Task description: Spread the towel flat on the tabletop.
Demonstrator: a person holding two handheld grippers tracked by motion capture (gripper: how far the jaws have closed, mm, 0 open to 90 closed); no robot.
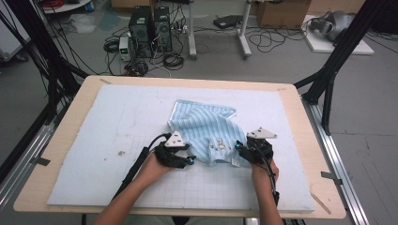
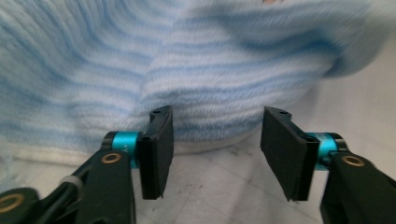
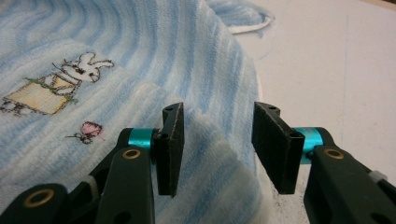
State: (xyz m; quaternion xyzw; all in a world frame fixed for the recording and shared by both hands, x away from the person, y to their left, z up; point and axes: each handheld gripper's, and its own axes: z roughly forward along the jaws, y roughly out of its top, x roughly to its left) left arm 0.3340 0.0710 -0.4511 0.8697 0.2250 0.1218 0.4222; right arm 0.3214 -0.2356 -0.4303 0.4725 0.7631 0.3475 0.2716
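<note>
1. A crumpled towel of soft terry cloth, striped pale blue and white (image 1: 206,131), lies bunched on the light blue padded mat (image 1: 94,140) that covers the pale wooden worktop (image 1: 300,122). It sits between the two grippers and stretches away from both of them, towards the far side of the mat.
2. The left gripper (image 1: 185,160) rests at the towel's near left edge. In the left gripper view the left gripper (image 2: 215,149) has its jaws wide apart with nothing between them; the towel (image 2: 187,60) rises as a striped fold just beyond the jaw tips, and bare mat shows below and between them.
3. The right gripper (image 1: 241,149) sits at the towel's near right corner. In the right gripper view the right gripper (image 3: 217,144) is also spread wide, and a raised fold of the towel (image 3: 140,51) runs up into the gap between the jaws. The jaws stand apart from the cloth on either side, so they straddle the fold without clamping it.
4. Ahead and to the left of the right gripper, the towel bears a small embroidered picture of a white rabbit with a yellow patch (image 3: 56,86), and nearer the jaws a little pink embroidered motif (image 3: 88,130).
5. To the right of the right gripper the mat is bare, and the towel's white hemmed edge curls at the far end.
6. The person's hands hold each gripper from behind, with the forearms reaching in from the worktop's near edge.
</note>
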